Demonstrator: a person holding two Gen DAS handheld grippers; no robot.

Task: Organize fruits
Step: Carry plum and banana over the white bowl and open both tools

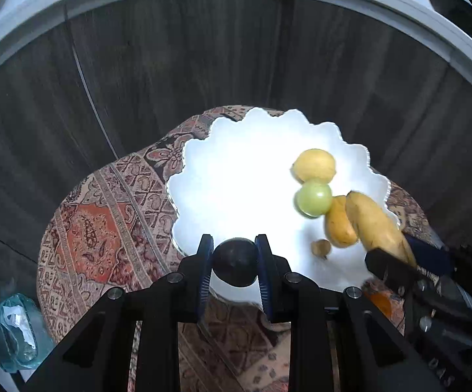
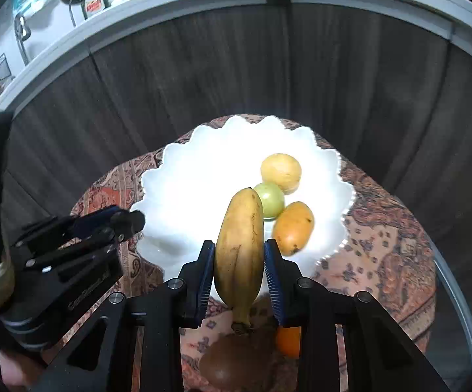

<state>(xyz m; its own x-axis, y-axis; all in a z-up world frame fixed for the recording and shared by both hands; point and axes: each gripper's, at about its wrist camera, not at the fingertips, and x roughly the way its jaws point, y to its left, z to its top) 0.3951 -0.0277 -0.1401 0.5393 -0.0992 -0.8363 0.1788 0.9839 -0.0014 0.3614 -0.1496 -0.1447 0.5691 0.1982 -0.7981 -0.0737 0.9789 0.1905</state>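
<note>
A white scalloped plate [image 1: 236, 176] [image 2: 203, 170] sits on a patterned cloth. On it lie a yellow round fruit [image 1: 314, 165] [image 2: 281, 169], a green round fruit [image 1: 313, 198] [image 2: 272, 200], an orange mango [image 1: 339, 222] [image 2: 293, 227] and a small brown fruit [image 1: 321, 247]. My left gripper [image 1: 235, 261] is shut on a dark round fruit [image 1: 235, 261] over the plate's near edge. My right gripper [image 2: 239, 274] is shut on a yellow banana [image 2: 241, 248] [image 1: 376, 225], held above the plate's near side. In the right wrist view the left gripper [image 2: 128, 222] comes in from the left.
The patterned cloth [image 1: 89, 235] [image 2: 383, 245] covers a small round table against dark wood cabinet fronts [image 1: 170, 65]. A brown kiwi-like fruit [image 2: 236, 362] and an orange fruit [image 2: 288, 341] lie on the cloth below the right gripper. A blue-green bag [image 1: 17, 333] lies low on the left.
</note>
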